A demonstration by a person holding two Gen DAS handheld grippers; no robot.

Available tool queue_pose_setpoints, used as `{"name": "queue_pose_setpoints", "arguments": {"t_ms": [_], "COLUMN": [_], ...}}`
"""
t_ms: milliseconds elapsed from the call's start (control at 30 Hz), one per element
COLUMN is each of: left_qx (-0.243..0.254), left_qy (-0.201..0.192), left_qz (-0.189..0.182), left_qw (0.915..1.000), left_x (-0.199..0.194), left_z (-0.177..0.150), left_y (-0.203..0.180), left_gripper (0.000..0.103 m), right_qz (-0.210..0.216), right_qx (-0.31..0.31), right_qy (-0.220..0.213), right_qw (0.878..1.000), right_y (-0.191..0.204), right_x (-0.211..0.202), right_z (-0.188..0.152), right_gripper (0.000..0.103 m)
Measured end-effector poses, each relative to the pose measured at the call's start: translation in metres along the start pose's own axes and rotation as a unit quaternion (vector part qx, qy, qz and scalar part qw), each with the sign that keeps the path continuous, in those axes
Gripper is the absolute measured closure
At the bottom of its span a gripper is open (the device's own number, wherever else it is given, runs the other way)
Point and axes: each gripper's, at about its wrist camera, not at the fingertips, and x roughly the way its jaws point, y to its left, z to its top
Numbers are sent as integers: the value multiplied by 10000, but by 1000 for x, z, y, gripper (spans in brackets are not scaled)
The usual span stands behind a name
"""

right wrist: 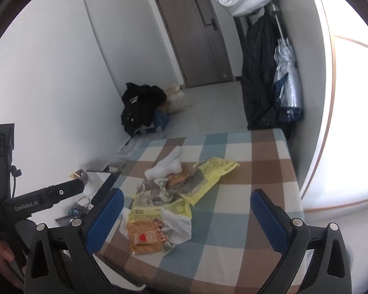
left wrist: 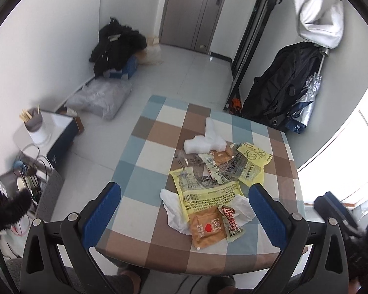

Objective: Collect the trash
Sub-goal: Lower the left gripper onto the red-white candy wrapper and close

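Observation:
A heap of trash lies on the checked tablecloth: an orange heart-printed packet, yellow printed wrappers, crumpled white tissue, a white foam piece and a red-checked wrapper. My left gripper hovers open above the near end of the heap, its blue pads on either side of it. My right gripper is also open, above the table's near edge, with the orange packet and tissue between its fingers. Neither holds anything.
The small table stands by a wall with hanging dark jackets and a silver umbrella. On the floor lie black clothes and a plastic bag. A side stand with a cup of sticks is at the left.

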Motion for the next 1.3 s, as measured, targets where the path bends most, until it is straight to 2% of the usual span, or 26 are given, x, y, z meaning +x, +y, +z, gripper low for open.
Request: {"name": "queue_pose_setpoints", "arguments": {"t_ms": [233, 367, 500, 533, 633, 733, 800, 867, 900, 933, 1033, 1300], "left_qx": [-297, -504, -603, -590, -591, -643, -614, -585, -567, -528, -377, -36], "left_qy": [353, 617, 805, 840, 903, 957, 997, 1027, 1034, 1029, 1010, 937], "left_qz": [42, -31, -74, -35, 26, -32, -6, 17, 35, 84, 155, -107], "left_qw": [9989, 9968, 9949, 9947, 9942, 9933, 9931, 9930, 9930, 9933, 9940, 9955], "left_x": [21, 35, 45, 48, 53, 57, 60, 61, 62, 62, 62, 55], "left_z": [8, 12, 14, 15, 16, 17, 17, 17, 17, 16, 14, 4], "left_y": [18, 27, 31, 32, 34, 36, 35, 34, 34, 33, 28, 5], "left_gripper": [1, 1, 1, 1, 1, 1, 1, 1, 1, 1, 1, 1], "right_qz": [0, 97, 192, 223, 330, 352, 449, 508, 497, 493, 522, 535], "right_qx": [-337, -329, -216, -168, -60, -22, 64, 96, 82, 73, 119, 112], "right_qy": [873, 1426, 1948, 1998, 2030, 2113, 2212, 2229, 2214, 2184, 2053, 1476], "right_qw": [9956, 9892, 9804, 9794, 9786, 9768, 9742, 9735, 9739, 9746, 9772, 9875], "right_y": [7, 5, 1, 0, -3, -4, -5, -5, -5, -5, -8, -13], "right_x": [55, 84, 107, 109, 112, 118, 121, 120, 120, 118, 112, 79], "right_z": [-11, -19, -29, -30, -30, -30, -32, -32, -31, -31, -28, -18], "right_gripper": [2, 12, 31, 33, 38, 52, 71, 84, 88, 88, 97, 99]}}
